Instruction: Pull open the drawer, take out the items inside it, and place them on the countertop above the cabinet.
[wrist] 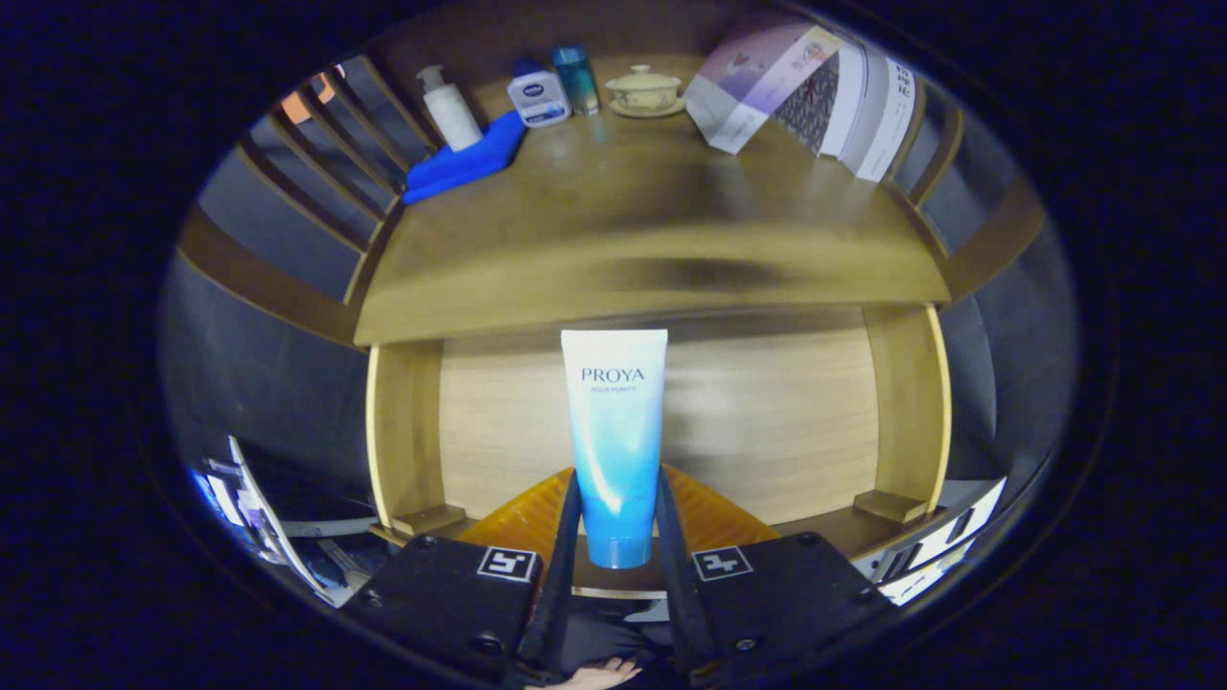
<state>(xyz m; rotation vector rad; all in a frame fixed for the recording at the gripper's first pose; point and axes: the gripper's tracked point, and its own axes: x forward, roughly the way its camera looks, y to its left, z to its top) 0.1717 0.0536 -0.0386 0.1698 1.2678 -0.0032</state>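
While the drawer point(661, 422) stands pulled open beneath the countertop point(633, 230), the gripper point(618, 537) has its fingers closed narrowly on a blue-and-white cosmetic tube point(613, 441), which stands cap-down between them, lifted above the drawer's pale floor with an orange item point(522, 517) just behind the fingers. To land it well, the tube should rise clear of the countertop's front lip and travel toward twelve o'clock, settling on the bare wood short of the blue cloth point(465, 158) and pump bottle point(449, 110) at eleven o'clock, the lidded bowl point(644, 91) at twelve and the leaflets point(815, 91) at one. A steady grip low on the tube should keep it from tipping before the fingers part.
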